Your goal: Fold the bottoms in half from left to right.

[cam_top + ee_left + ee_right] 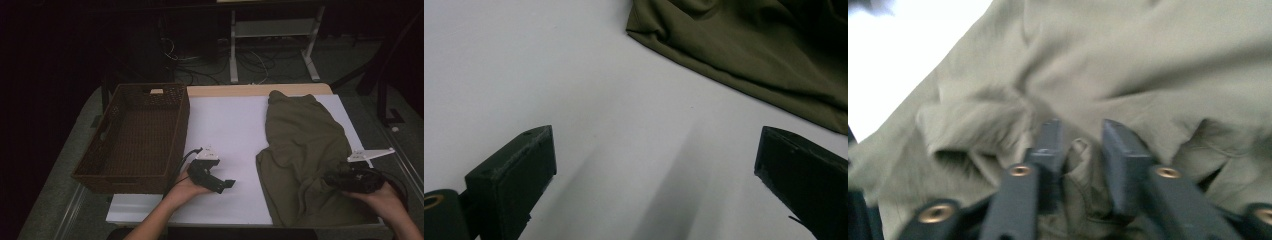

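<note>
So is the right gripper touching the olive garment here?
Touching. In the right gripper view, the right gripper has its jaws pinched on a fold of the olive garment.

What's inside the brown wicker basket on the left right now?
The basket looks empty: its woven floor shows bare in the high view. The near wall hides the strip of floor just behind it, so something small and flat there could go unseen. The olive cloth lies on the white table.

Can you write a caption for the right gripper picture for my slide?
Right gripper with its two black jaws closed on a pinched fold of the crumpled olive-green fabric garment.
</note>
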{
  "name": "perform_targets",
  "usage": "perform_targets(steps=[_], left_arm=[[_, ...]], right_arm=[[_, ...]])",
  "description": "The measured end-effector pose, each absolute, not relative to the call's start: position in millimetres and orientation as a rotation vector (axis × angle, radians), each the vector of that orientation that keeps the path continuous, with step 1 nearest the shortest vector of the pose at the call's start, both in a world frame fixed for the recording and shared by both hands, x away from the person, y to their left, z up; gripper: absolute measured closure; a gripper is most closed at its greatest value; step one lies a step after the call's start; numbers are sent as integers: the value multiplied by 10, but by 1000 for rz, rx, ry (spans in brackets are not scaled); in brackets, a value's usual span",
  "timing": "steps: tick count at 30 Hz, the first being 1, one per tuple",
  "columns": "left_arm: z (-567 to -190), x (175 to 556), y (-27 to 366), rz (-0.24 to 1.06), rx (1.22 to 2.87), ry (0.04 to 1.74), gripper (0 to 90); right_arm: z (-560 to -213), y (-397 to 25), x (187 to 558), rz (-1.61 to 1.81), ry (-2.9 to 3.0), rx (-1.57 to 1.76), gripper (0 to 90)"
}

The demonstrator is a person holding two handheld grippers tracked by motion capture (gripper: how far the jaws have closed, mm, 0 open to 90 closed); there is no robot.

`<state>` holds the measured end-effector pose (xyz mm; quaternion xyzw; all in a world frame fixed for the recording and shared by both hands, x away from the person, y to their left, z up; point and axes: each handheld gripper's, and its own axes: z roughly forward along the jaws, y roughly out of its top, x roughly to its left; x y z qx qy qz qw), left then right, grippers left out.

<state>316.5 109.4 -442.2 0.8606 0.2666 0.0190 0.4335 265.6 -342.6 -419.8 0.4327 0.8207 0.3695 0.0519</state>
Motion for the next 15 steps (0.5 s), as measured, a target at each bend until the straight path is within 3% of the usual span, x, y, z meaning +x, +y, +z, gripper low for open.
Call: perform_targets(steps=[7, 15], left_arm=[[-4412, 3166, 1088, 50, 2141, 660, 31], [-4410, 3163, 1069, 53, 2143, 659, 39]], right_arm=[[-3990, -3379, 2734, 1195, 2398, 1266, 535], [-3863, -3275, 2981, 1222, 2346, 1229, 494]])
